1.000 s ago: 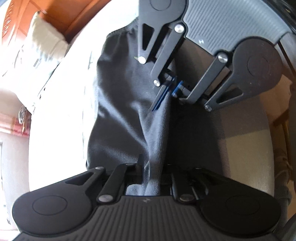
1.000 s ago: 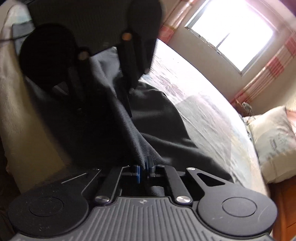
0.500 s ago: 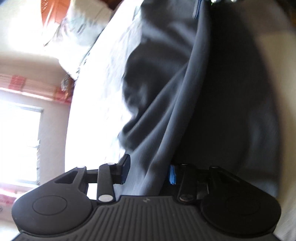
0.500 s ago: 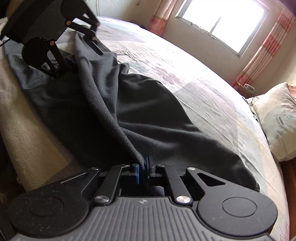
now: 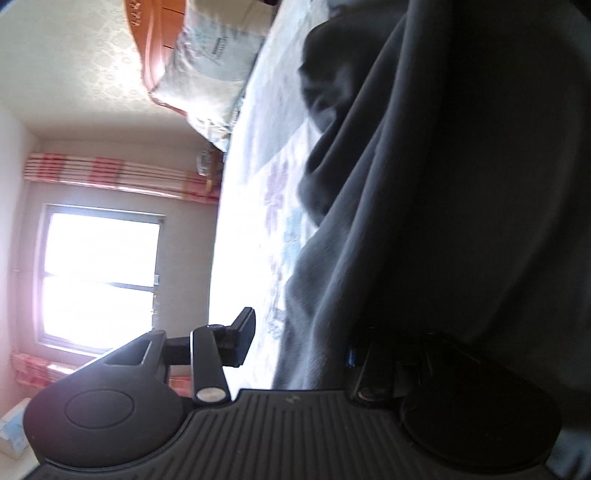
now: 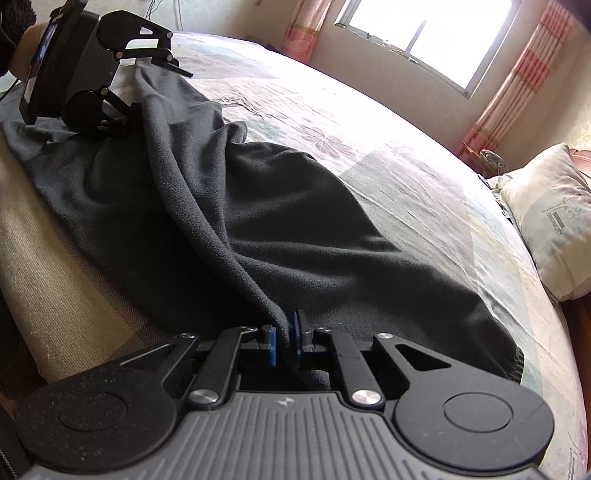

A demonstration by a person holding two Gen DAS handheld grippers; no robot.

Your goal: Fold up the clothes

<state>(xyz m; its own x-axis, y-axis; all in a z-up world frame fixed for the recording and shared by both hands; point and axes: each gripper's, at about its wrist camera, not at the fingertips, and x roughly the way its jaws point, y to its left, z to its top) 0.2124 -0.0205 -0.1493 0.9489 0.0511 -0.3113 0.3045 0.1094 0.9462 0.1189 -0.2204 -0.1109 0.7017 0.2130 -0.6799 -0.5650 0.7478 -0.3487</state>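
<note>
A dark grey garment point(image 6: 295, 229) lies stretched along the near edge of the bed, with a raised fold running its length. My right gripper point(image 6: 283, 339) pinches the near end of that fold between its blue pads, and its jaws are just starting to open. At the far end, my left gripper point(image 6: 155, 88) straddles the same fold with its jaws opening. In the left wrist view, which is tipped sideways, the garment point(image 5: 424, 184) passes loosely between the fingers of the left gripper point(image 5: 299, 343). One finger point(image 5: 245, 332) stands clear of the cloth; the other is hidden in shadow.
The floral bed sheet point(image 6: 369, 122) spreads wide beyond the garment. A pillow point(image 6: 554, 221) rests against the wooden headboard point(image 5: 147, 48). The beige mattress side point(image 6: 55, 236) drops off at the near left. A bright window point(image 6: 424, 29) with red striped curtains fills the far wall.
My left gripper has drawn away from the right one along the fold, sunk toward the bed, and spread its jaws off the cloth. The right gripper has stayed put, still on the fold.
</note>
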